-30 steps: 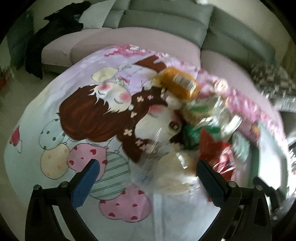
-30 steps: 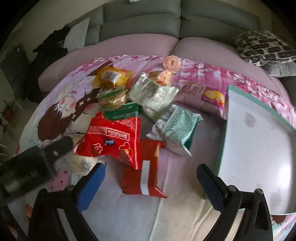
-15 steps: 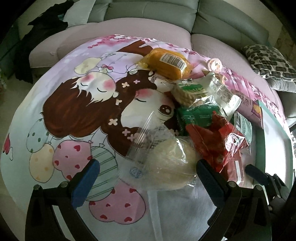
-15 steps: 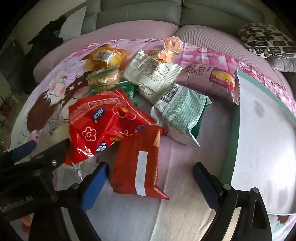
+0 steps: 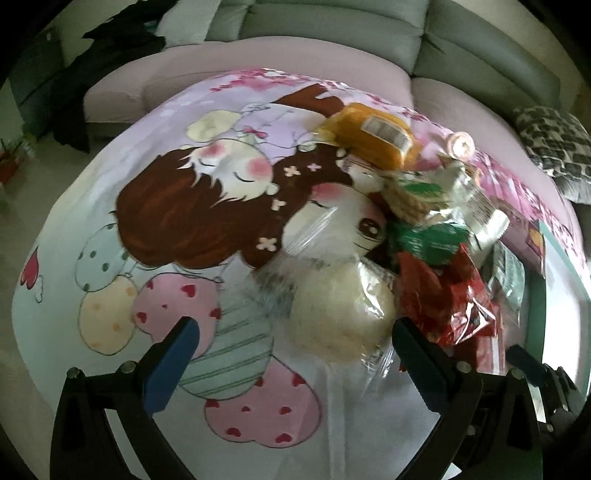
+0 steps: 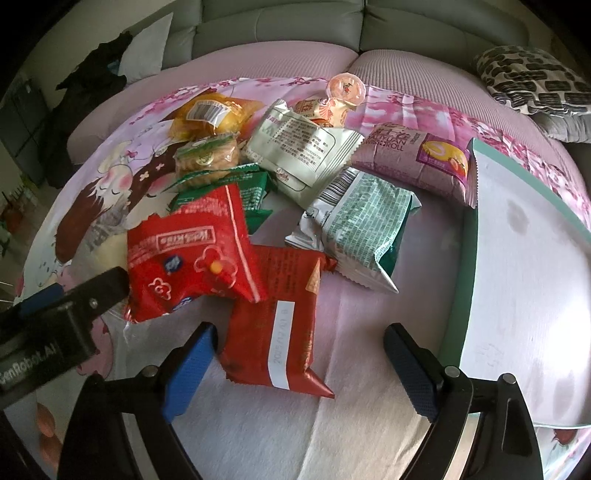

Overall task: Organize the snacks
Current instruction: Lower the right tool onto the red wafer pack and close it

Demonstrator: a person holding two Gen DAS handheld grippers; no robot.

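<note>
A pile of snack packets lies on a cartoon-print cloth (image 5: 177,206). My left gripper (image 5: 295,354) is open, its fingers either side of a pale round bun in clear wrap (image 5: 340,317). My right gripper (image 6: 299,365) is open, straddling the near end of a dark red packet (image 6: 273,321). A bright red packet (image 6: 192,254) lies to its left, partly over a green one (image 6: 236,188). A pale green packet (image 6: 358,229), a white packet (image 6: 303,144), a purple swiss roll pack (image 6: 413,158), biscuits (image 6: 207,155) and an orange bun (image 6: 207,114) lie behind.
A white tray with a green rim (image 6: 465,258) sits at the right of the pile. A grey and pink sofa (image 6: 280,26) runs behind, with a patterned cushion (image 6: 532,77) at right. The left gripper's body (image 6: 55,325) shows at the lower left of the right wrist view.
The left gripper has swung right and closed in on the wrapped bun. The right gripper has moved forward and down over the dark red packet. Both stayed open.
</note>
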